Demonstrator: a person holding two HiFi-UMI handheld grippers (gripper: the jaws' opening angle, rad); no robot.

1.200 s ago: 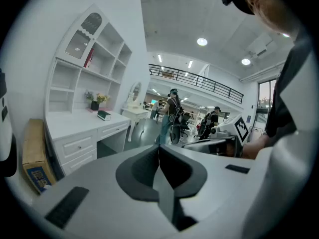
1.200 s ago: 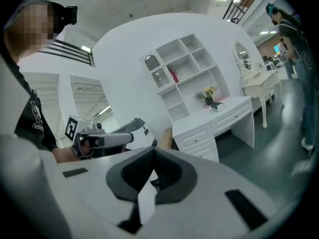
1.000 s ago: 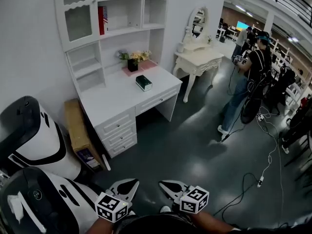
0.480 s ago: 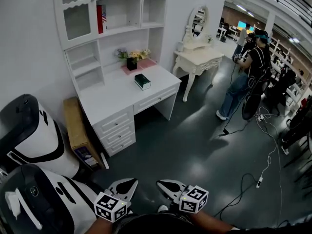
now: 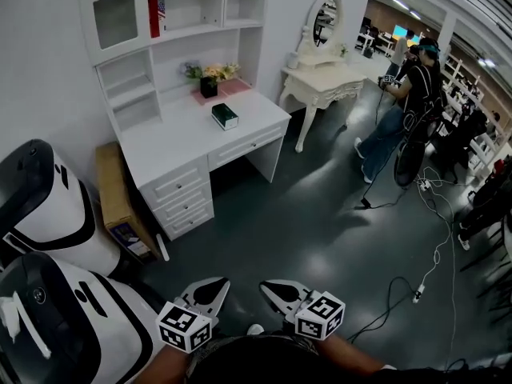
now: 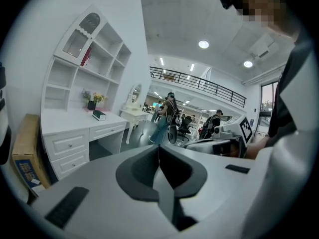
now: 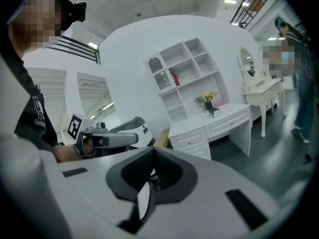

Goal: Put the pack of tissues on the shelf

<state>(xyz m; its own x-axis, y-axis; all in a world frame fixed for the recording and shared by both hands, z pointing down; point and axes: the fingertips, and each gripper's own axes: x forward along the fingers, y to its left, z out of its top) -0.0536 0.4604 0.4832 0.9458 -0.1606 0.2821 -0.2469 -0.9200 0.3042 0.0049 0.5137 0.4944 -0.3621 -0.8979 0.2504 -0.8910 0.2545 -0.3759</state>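
Step closer with the left tongs [image 5: 210, 292] and right tongs [image 5: 279, 294] both closed and empty, then open one before reaching what seems the pack of tissues [image 5: 225, 116] lying on the white table [image 5: 168, 146] under the shelf [image 5: 192, 30], gripping across its short sides.

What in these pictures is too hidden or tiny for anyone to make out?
Dark green pack of tissues on the white desk: too small in every view to read its print.
Red book on the white shelf unit: title too small, head view.
Brown cardboard box: label too blurred, head view.
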